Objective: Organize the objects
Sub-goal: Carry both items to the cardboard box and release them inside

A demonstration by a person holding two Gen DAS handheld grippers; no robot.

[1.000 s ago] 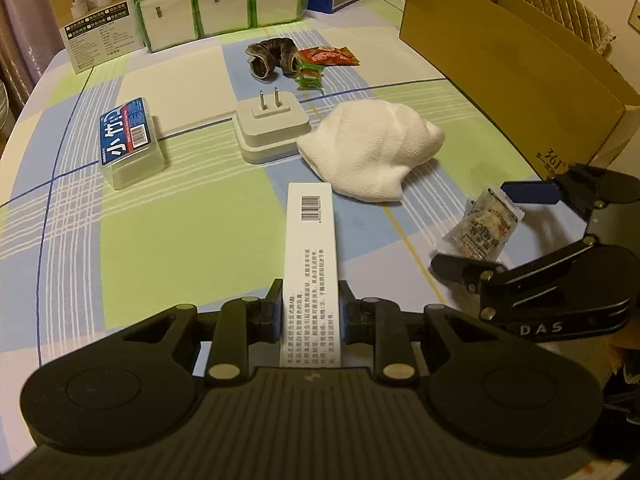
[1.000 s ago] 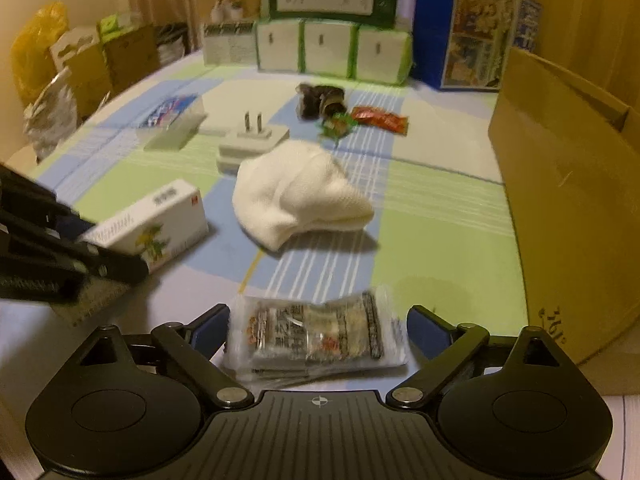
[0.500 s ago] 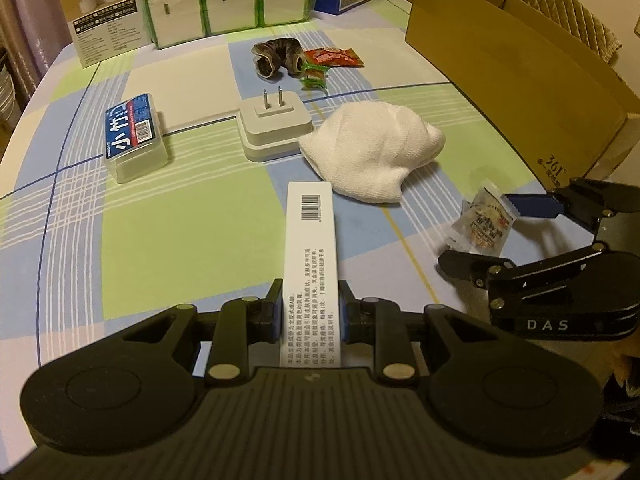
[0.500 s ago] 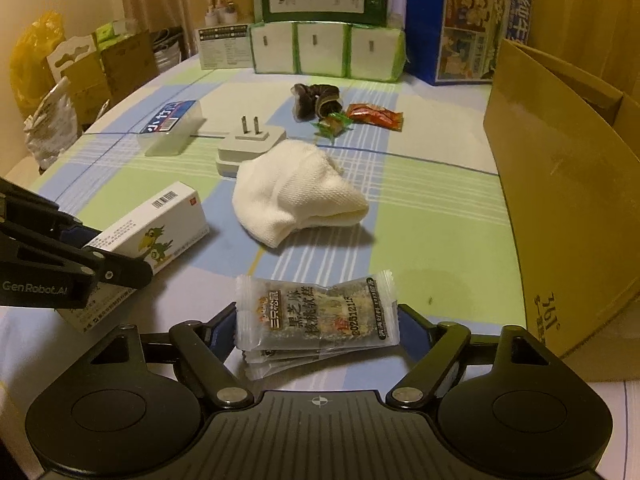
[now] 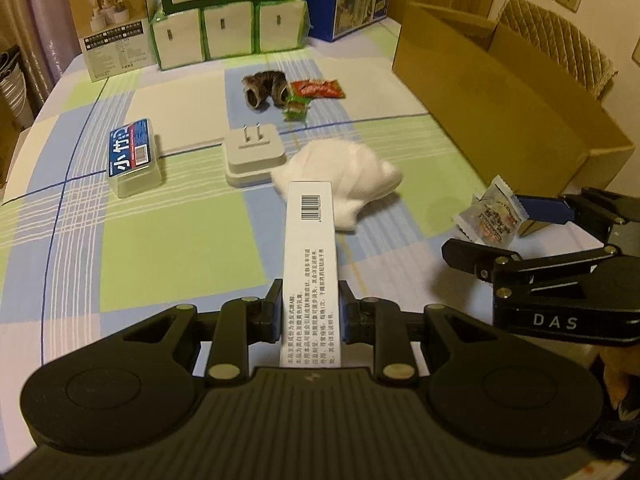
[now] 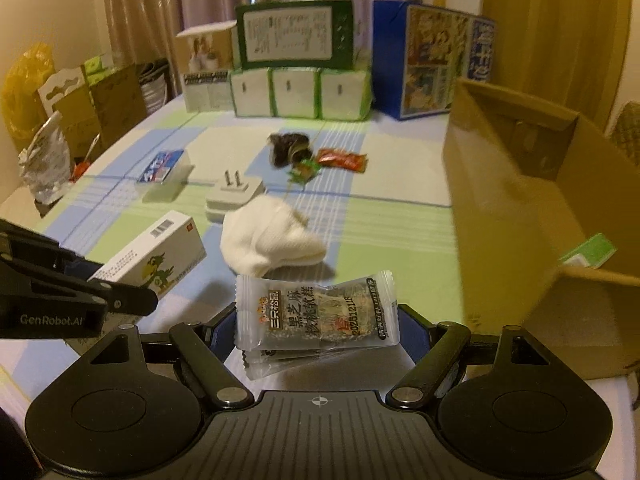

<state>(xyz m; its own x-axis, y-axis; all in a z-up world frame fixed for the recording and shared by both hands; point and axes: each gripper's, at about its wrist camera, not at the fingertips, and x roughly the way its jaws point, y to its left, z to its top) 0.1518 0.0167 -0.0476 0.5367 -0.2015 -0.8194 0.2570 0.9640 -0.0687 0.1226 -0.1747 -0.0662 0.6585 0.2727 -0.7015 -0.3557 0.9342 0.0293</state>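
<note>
My left gripper (image 5: 310, 304) is shut on a long white medicine box (image 5: 310, 248) with a barcode, held above the checked tablecloth (image 5: 168, 248). From the right wrist view, that box (image 6: 156, 256) shows a green bird print and juts from the left gripper (image 6: 116, 300). My right gripper (image 6: 316, 320) is shut on a small stack of clear snack packets (image 6: 316, 312), lifted off the table. In the left wrist view the right gripper (image 5: 516, 232) holds the packets (image 5: 490, 216) near an open cardboard box (image 5: 500, 108).
A white cloth (image 5: 344, 176), a white plug adapter (image 5: 254, 152), a clear case with a blue label (image 5: 134, 156), a dark rolled item (image 5: 264, 88), a green candy (image 5: 296, 108) and a red packet (image 5: 318, 89) lie on the table. Tissue packs (image 5: 228, 34) line the far edge. Something green (image 6: 588, 250) lies inside the cardboard box (image 6: 512, 208).
The right gripper's fingers closed on the snack packets and lifted them off the table. Both grippers have risen, the left one still holding the white box.
</note>
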